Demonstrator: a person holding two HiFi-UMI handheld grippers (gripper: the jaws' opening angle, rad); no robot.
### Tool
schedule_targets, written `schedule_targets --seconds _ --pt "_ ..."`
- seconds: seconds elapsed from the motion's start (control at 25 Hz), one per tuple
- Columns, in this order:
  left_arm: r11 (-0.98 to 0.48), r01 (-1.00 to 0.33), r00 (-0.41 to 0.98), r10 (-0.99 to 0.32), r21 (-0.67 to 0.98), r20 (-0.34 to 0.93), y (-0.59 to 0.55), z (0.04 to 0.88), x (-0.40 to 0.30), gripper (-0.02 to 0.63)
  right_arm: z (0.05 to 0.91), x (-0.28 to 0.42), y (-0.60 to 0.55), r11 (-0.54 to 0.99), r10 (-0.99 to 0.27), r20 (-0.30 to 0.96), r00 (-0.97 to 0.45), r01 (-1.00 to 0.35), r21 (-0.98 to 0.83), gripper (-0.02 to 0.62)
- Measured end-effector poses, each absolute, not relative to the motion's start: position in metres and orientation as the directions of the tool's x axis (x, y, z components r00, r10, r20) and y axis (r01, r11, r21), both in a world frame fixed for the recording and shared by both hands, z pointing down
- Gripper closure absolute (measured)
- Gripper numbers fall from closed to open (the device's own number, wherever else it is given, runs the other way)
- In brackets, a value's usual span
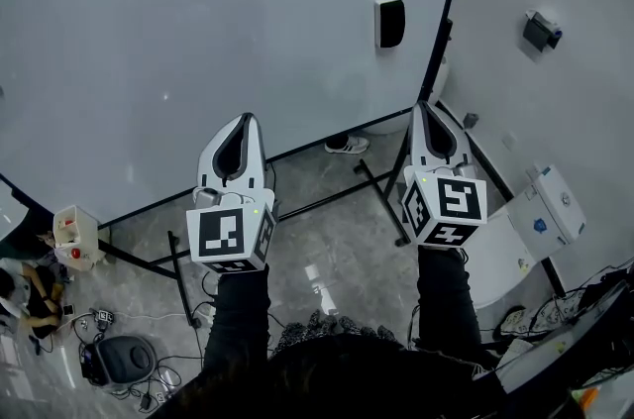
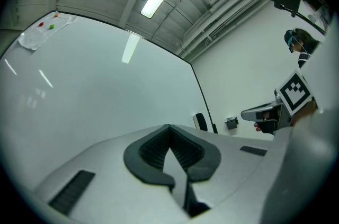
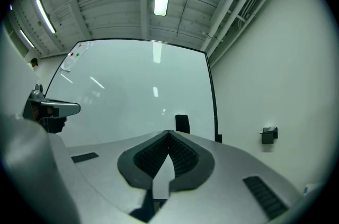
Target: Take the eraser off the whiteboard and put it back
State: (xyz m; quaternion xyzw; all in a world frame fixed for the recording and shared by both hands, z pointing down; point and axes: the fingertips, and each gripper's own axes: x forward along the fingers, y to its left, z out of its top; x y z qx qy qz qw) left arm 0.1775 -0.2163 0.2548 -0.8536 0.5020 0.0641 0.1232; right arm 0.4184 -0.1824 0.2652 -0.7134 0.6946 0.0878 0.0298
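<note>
Eraser, small, black and oblong (image 1: 389, 22), clings to the big white whiteboard (image 1: 198, 31) in the upper middle of the head view, close to the board's black right edge. Nothing touches it. The right tool (image 1: 424, 108), grey-white with a marker cube behind it, is the nearer of the two. It sits lower in the frame, apart from the eraser, and its own view puts the eraser just above its tips. Its jaws are clenched together with nothing between them. The left tool (image 1: 243, 122), lower left of centre, is likewise clenched and empty. To my eye the task is at its first step, the approach. Next, the right tool would need to spread its jaws, close in on the board and straddle the eraser squarely before pinching.
</note>
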Motion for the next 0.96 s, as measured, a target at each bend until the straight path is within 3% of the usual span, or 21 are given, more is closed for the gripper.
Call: schedule_targets --seconds 0.96 --pt "-0.469 -0.873 0.488 -0.842 -0.136 -0.23 -0.212 0.258 0.188 0.6 0.266 0.428 -0.175 -0.032 -0.989 -0.144 0.021 -0.997 0.075 0.588"
